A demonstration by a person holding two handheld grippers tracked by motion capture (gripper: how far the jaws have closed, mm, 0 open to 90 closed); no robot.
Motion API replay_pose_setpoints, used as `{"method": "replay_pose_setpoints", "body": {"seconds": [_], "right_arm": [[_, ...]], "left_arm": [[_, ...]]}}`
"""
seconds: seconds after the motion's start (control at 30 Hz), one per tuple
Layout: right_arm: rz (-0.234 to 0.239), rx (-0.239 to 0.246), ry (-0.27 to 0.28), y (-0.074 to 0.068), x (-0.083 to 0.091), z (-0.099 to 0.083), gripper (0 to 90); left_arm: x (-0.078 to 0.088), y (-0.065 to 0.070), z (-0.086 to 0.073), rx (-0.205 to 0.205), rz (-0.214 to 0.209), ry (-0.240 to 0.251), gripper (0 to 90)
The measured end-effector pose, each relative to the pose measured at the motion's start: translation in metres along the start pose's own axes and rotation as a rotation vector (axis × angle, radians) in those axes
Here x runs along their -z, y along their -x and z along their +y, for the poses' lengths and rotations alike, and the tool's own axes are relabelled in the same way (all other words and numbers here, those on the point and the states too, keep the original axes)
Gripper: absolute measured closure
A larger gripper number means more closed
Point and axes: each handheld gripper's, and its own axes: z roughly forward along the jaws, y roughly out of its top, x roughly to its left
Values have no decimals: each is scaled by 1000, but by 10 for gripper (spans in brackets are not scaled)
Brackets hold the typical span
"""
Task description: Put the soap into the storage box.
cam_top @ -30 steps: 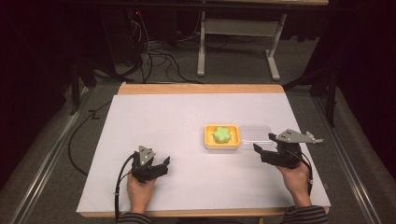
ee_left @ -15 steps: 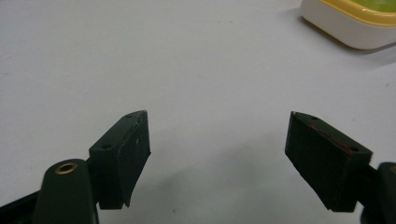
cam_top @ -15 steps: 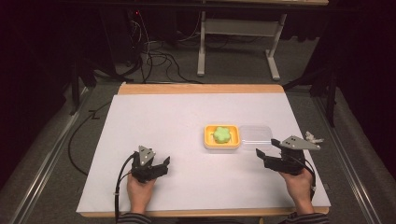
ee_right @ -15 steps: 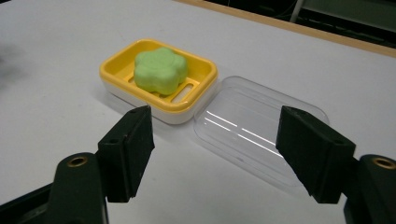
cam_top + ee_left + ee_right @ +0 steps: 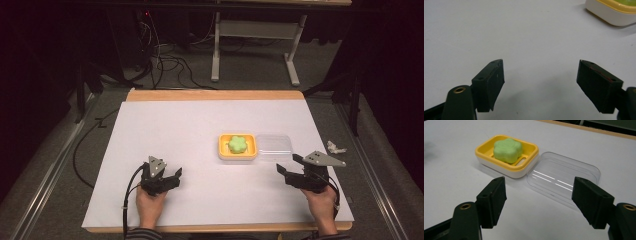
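A yellow soap dish [image 5: 222, 146] [image 5: 481, 150] sits right of the table's middle and holds a green flower-shaped soap [image 5: 238, 143] [image 5: 507, 150]. Its clear plastic lid [image 5: 273, 145] [image 5: 564, 178] lies flat against the dish's right side. My right gripper [image 5: 289, 167] [image 5: 539, 200] hovers near the front right, open and empty, with the lid just ahead of its jaws. My left gripper [image 5: 172, 176] [image 5: 541, 82] rests at the front left, open and empty, over bare white tabletop. A corner of the dish [image 5: 610, 11] shows at the top right of the left gripper view.
The white table [image 5: 190, 130] has a wooden far edge [image 5: 215, 95]. A small crumpled white scrap [image 5: 335, 147] lies on the floor off the right edge. Cables and a table frame [image 5: 255, 35] stand on the floor beyond.
My right gripper has drawn back toward the front edge and sunk lower, away from the lid. The left gripper has stayed put.
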Motion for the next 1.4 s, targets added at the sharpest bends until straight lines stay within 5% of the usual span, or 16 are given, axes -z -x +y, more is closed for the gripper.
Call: {"method": "replay_pose_setpoints", "body": {"seconds": [1.4], "right_arm": [[36,-18,-79,-14,-27,-31,294]], "left_arm": [[-1,0,0,4,6,2,224]]}}
